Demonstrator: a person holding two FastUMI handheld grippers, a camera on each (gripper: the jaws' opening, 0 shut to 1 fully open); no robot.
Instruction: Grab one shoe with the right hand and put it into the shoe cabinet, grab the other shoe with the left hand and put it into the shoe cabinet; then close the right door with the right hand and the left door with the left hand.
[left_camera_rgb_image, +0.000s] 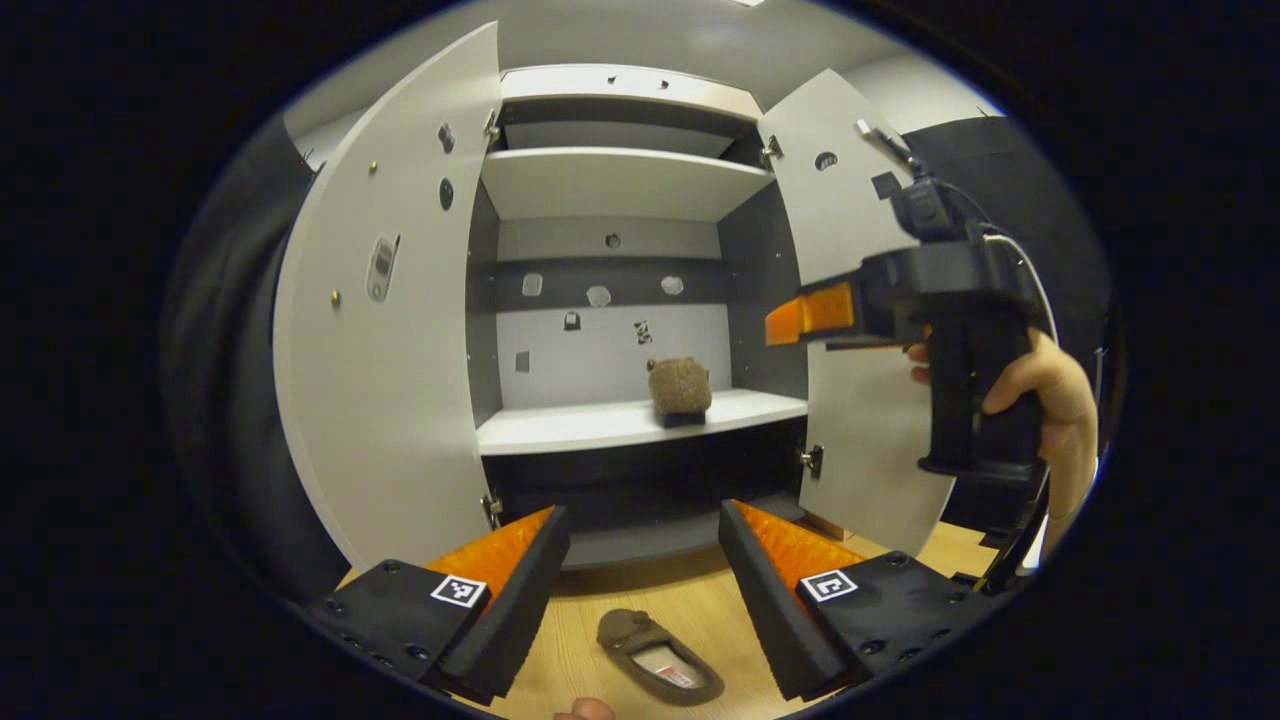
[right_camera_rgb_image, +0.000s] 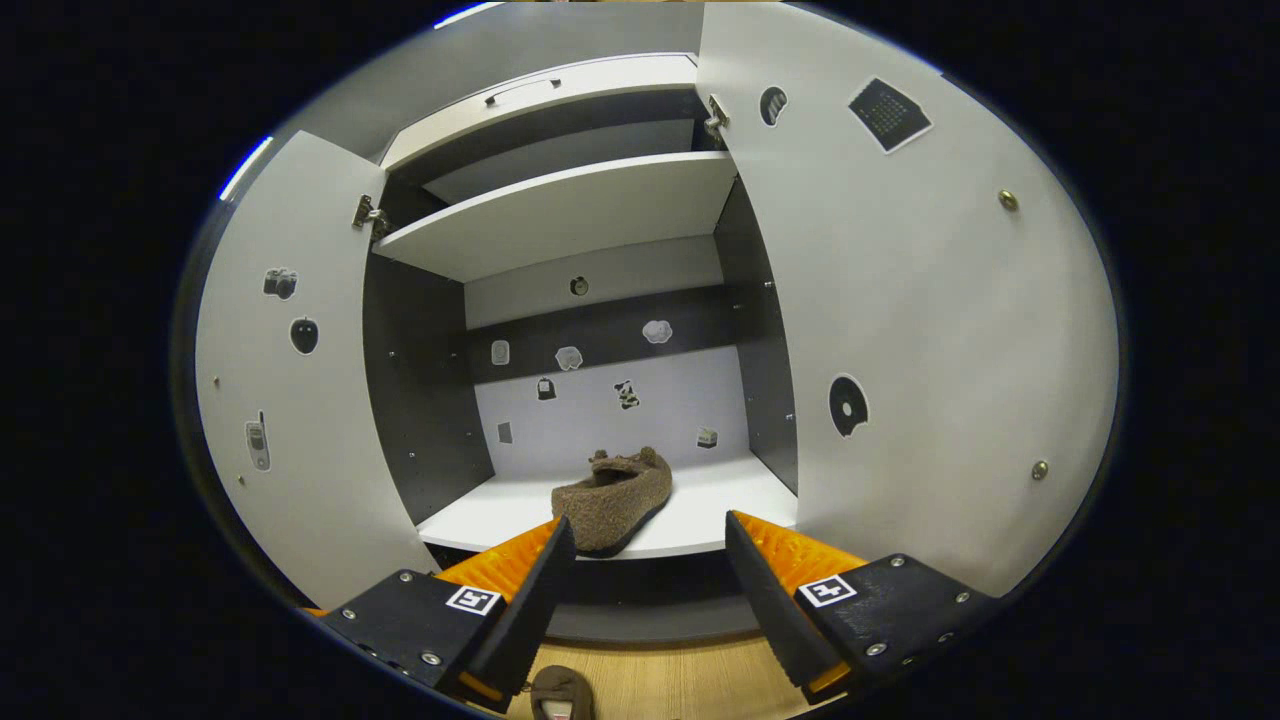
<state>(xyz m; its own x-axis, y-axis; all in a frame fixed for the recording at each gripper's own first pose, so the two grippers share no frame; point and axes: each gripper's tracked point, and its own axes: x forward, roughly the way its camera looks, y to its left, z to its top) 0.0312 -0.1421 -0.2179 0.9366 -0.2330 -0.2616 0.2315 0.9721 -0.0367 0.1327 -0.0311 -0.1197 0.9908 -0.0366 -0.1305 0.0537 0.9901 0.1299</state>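
Observation:
A brown fuzzy shoe (left_camera_rgb_image: 680, 388) (right_camera_rgb_image: 612, 497) rests on the white middle shelf (left_camera_rgb_image: 580, 428) (right_camera_rgb_image: 700, 510) of the open shoe cabinet. The second brown shoe (left_camera_rgb_image: 658, 656) (right_camera_rgb_image: 562, 692) lies on the wooden floor in front of the cabinet, just below my left gripper (left_camera_rgb_image: 645, 575), which is open with nothing between its fingers. My right gripper (right_camera_rgb_image: 650, 590) is also open and empty, just in front of the shelf with the shoe. In the left gripper view the right gripper (left_camera_rgb_image: 800, 318), held by a hand (left_camera_rgb_image: 1050, 395), hovers in front of the right door (left_camera_rgb_image: 860, 400). Both doors stand open.
The left door (left_camera_rgb_image: 380, 330) (right_camera_rgb_image: 290, 400) and right door (right_camera_rgb_image: 920, 330) swing out toward me on either side. An upper shelf (left_camera_rgb_image: 620, 180) (right_camera_rgb_image: 560, 210) sits above. Wooden floor (left_camera_rgb_image: 640, 600) lies in front of the cabinet. A fingertip (left_camera_rgb_image: 585, 710) shows at the bottom edge.

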